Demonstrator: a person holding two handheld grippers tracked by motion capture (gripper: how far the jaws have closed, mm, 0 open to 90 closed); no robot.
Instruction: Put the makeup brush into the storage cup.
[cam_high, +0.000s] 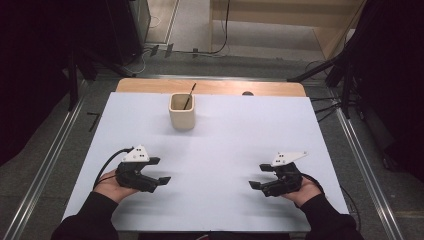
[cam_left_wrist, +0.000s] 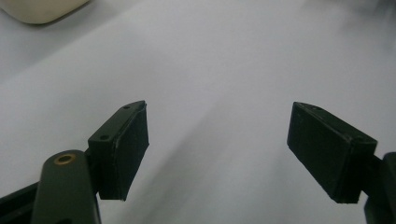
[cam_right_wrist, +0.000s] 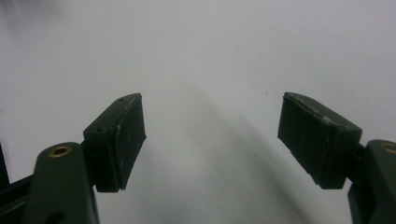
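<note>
Nearest the camera in the high view, both of my forearms come in over the near edge of the white worktop (cam_high: 215, 145). At the left, my left gripper (cam_high: 156, 172) rests in my left hand (cam_high: 111, 186), its fingers (cam_left_wrist: 122, 149) spread wide apart with nothing but bare white surface between them. It points toward the middle of the worktop. Further back, near the middle of the far edge, a cream cup (cam_high: 182, 112) stands upright with a thin dark stick (cam_high: 189, 96) leaning inside it, its upper end past the rim. The cup sits well apart from both grippers. At the right, my right gripper (cam_high: 259, 176) lies in my right hand (cam_high: 303, 191), facing inward, its fingers (cam_right_wrist: 120, 140) likewise released and holding nothing.
</note>
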